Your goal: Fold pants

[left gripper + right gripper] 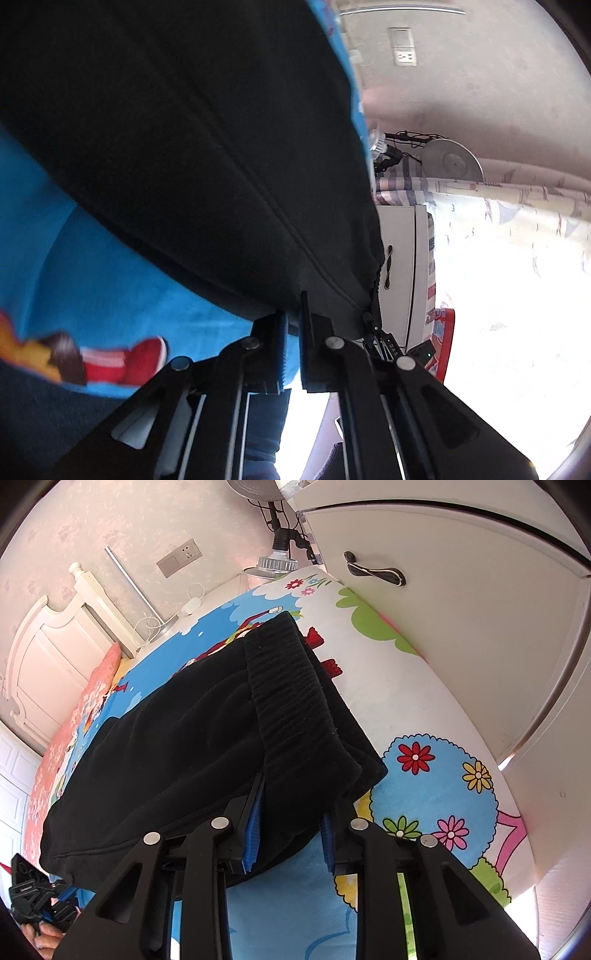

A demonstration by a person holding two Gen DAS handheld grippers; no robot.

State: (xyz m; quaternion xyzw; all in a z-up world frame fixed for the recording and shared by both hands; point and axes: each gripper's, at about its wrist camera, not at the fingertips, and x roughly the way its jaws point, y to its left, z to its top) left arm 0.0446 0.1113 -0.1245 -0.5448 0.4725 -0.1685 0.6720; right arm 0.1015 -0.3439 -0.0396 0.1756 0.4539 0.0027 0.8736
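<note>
Black pants (192, 746) lie folded on a bed covered by a bright cartoon blanket (436, 794). Their ribbed waistband (291, 686) runs toward my right gripper (291, 823), whose blue pads (251, 842) are shut on the thick band near its corner. In the left wrist view the pants (192, 155) fill the upper left over the blue blanket (110, 288). My left gripper (293, 325) is shut, with the thin lower edge of the pants pinched at its tips beside a zipper pull (369, 317). The left gripper (37, 897) also shows at the right view's bottom left corner, in a person's hand (40, 938).
A white cabinet door with a dark handle (373, 572) stands close along the bed's right side. A white headboard (48, 635), a wall socket (181, 557) and a clamp lamp (277, 561) are at the far end. Orange bedding (74, 731) lies on the left.
</note>
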